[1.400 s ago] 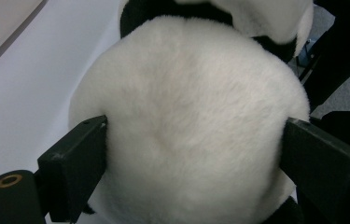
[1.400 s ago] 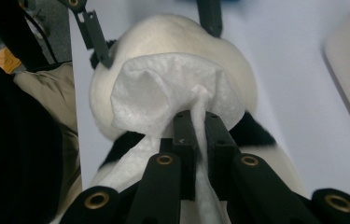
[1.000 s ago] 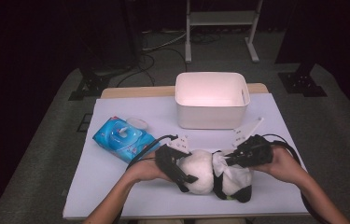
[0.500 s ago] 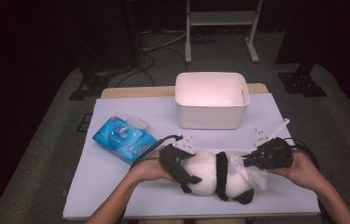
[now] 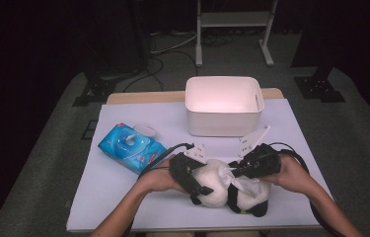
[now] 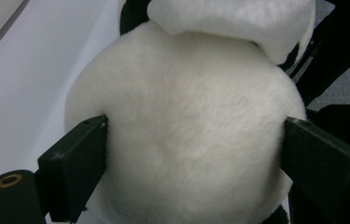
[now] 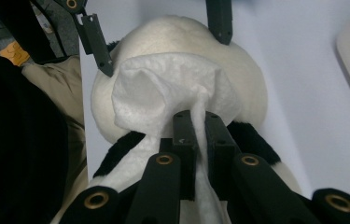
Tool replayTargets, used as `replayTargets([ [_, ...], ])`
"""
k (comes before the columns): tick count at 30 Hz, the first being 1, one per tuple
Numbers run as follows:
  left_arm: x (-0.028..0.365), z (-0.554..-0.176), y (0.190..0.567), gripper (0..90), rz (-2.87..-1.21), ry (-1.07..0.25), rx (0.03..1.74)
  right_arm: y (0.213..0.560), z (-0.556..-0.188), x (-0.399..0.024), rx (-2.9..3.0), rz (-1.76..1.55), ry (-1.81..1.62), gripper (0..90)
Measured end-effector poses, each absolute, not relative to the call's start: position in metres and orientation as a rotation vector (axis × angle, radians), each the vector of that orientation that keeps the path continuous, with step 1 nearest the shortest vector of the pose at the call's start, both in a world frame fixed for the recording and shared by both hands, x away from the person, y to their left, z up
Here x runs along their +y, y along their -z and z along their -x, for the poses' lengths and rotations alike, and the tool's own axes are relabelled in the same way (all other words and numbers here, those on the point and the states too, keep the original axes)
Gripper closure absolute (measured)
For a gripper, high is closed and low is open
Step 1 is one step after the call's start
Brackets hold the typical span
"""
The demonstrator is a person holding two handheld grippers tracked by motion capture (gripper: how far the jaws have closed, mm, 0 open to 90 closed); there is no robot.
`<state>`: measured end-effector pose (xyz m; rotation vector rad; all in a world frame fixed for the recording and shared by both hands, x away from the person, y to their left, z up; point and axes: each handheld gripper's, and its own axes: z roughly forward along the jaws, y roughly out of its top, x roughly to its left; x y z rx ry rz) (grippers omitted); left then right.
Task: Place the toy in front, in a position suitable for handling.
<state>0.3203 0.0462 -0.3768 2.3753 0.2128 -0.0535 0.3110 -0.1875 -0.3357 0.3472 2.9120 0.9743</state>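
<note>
The left gripper (image 6: 193,135) is clamping the plush panda (image 5: 222,185) wide between its jaws, while the right gripper (image 7: 199,122), pinched shut on a white wipe (image 7: 172,88), is now dragging it back over the panda's head beyond its tips, so the wiping is underway.

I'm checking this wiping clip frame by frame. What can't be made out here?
- Panda toy: its face, in the high view, is hidden by the wipe and the right gripper.
- Wipes pack: print too small to read.
- White bin: its floor is washed out by glare.
</note>
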Motion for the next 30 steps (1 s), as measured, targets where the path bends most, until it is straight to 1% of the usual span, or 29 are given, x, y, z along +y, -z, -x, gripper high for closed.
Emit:
replayTargets([
  [3, 0.046, -0.32, 0.377, 10.6, -2.379, 0.048, 0.21, 0.333, -0.31, -0.194, 2.897, -0.368, -0.967, 84.3],
  [4, 0.046, -0.319, 0.377, 10.6, -2.383, 0.043, 0.207, 0.332, -0.308, -0.209, 2.883, -0.407, -0.974, 84.4],
  [7, 0.046, -0.318, 0.377, 10.6, -2.384, 0.039, 0.201, 0.332, -0.305, -0.227, 2.863, -0.467, -1.004, 84.3],
  [8, 0.046, -0.318, 0.377, 10.6, -2.384, 0.039, 0.201, 0.332, -0.305, -0.227, 2.863, -0.467, -1.004, 84.3],
  [10, 0.046, -0.317, 0.376, 10.6, -2.389, 0.033, 0.197, 0.334, -0.299, -0.25, 2.827, -0.527, -1.056, 84.3],
  [13, 0.045, -0.315, 0.375, 10.4, -2.385, 0.044, 0.193, 0.336, -0.295, -0.262, 2.819, -0.562, -1.075, 84.3],
  [16, 0.045, -0.316, 0.368, 10.4, -2.379, 0.069, 0.197, 0.341, -0.291, -0.264, 2.841, -0.566, -1.078, 84.5],
  [19, 0.045, -0.318, 0.363, 10.4, -2.366, 0.059, 0.198, 0.345, -0.289, -0.264, 2.845, -0.571, -1.078, 84.6],
  [25, 0.038, -0.32, 0.369, 7.5, -2.384, 0.06, 0.195, 0.351, -0.29, -0.267, 2.874, -0.594, -1.136, 84.6],
  [30, 0.038, -0.32, 0.374, 10.9, -2.387, 0.066, 0.199, 0.343, -0.291, -0.26, 2.86, -0.556, -1.099, 84.5],
])
